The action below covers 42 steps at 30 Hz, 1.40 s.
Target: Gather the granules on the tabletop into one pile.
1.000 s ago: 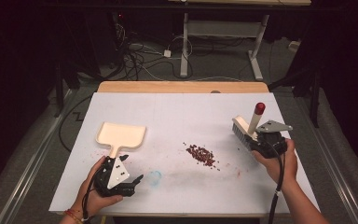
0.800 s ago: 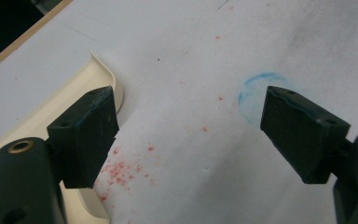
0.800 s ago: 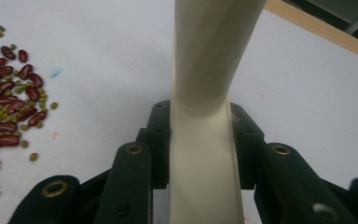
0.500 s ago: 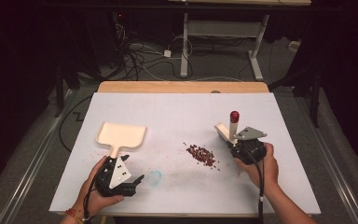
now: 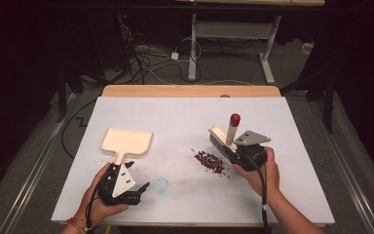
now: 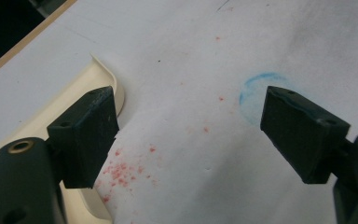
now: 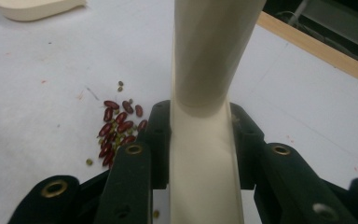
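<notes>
pinching the cream brush [image 5: 222, 138] by its handle, the right gripper [image 7: 200, 135] hides its bristles beside the beans [image 5: 210, 161]; the left gripper [image 6: 191, 121] sits spread, its jaw covering the dustpan [image 5: 126, 141] handle's end.

— What did we see on the desk [image 5: 282, 126]?

— We saw a cream dustpan [image 5: 125, 142] at the left and a small heap of dark red beans [image 5: 209, 161] near the middle.

— And the grippers?

— We saw the right gripper [image 5: 233, 150] clamped on a cream brush [image 5: 224, 136], its bristles just beside the beans. The left gripper [image 5: 137, 181] rested low near the dustpan's handle, jaws apart, with a blue ring mark [image 5: 161, 185] just beside it.
</notes>
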Available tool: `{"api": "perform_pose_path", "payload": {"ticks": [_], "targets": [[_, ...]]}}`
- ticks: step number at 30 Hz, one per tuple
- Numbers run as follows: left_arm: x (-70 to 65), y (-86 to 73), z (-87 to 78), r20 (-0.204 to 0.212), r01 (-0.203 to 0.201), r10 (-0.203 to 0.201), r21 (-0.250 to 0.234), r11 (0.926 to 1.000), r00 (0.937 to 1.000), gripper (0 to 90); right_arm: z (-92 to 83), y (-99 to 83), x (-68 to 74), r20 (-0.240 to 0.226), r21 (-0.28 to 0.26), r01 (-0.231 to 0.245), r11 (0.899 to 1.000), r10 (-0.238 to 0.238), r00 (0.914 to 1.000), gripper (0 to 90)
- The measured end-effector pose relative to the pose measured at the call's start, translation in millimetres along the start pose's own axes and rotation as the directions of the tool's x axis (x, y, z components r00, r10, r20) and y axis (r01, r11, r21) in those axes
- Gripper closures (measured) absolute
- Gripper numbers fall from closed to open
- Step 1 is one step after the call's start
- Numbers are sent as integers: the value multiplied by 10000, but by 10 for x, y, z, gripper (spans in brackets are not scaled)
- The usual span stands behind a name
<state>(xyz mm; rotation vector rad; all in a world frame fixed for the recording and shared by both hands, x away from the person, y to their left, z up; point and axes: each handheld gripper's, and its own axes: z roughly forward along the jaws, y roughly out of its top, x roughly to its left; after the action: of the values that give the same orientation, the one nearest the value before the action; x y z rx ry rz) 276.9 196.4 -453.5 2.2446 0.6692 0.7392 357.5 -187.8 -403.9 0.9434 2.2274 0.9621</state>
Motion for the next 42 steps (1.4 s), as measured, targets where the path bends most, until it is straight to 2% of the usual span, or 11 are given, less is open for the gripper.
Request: {"api": "perform_pose_path", "payload": {"ticks": [6, 10, 13, 16, 19, 22, 25, 34, 36, 40, 42], "targets": [[-11, 16, 20, 55, -41, 41, 64, 10000, 10000, 182, -361, -247, -184, -258, 296, -42, 9996, 49, 9997, 677], [-27, 22, 34, 99, -98, 97, 117, 9999, 9999, 182, -561, -388, -197, -304, 677, 499, 9965, -480, 9984, 677], [-30, 25, 40, 135, -105, 103, 155, 9998, 9999, 182, -651, -494, -165, -304, 986, 605, 9933, -577, 9979, 677], [-40, 31, 51, 156, -87, 84, 163, 9998, 9998, 182, -654, -575, -67, -775, 1261, 814, 9887, -719, 9944, 676], [-46, 41, 53, 177, -131, 128, 177, 9998, 9998, 182, -629, -539, 51, -927, 1282, 1092, 9857, -977, 9909, 677], [-50, 43, 56, 196, -142, 138, 177, 9997, 9997, 182, -564, -480, 155, -1098, 1232, 1224, 9848, -1090, 9880, 677], [-43, 37, 61, 207, -129, 126, 162, 9998, 9997, 182, -506, -415, 218, -873, 1212, 1396, 9828, -1295, 9877, 677], [-35, 35, 54, 180, -106, 103, 149, 9998, 9998, 183, -613, -319, 96, -716, 361, 1160, 9926, -1132, 9910, 677], [-33, 36, 48, 173, -75, 73, 138, 9999, 9998, 183, -643, -329, 70, -1112, -65, 1264, 9920, -1264, 9857, 677], [-31, 36, 57, 169, -65, 62, 209, 9998, 9998, 183, -633, -342, 20, -2491, -639, 1536, 9861, -1648, 9543, 677], [-38, 35, 59, 196, -90, 86, 235, 9997, 9998, 183, -627, -349, -13, -2132, -421, 1512, 9876, -1567, 9644, 677]]}}
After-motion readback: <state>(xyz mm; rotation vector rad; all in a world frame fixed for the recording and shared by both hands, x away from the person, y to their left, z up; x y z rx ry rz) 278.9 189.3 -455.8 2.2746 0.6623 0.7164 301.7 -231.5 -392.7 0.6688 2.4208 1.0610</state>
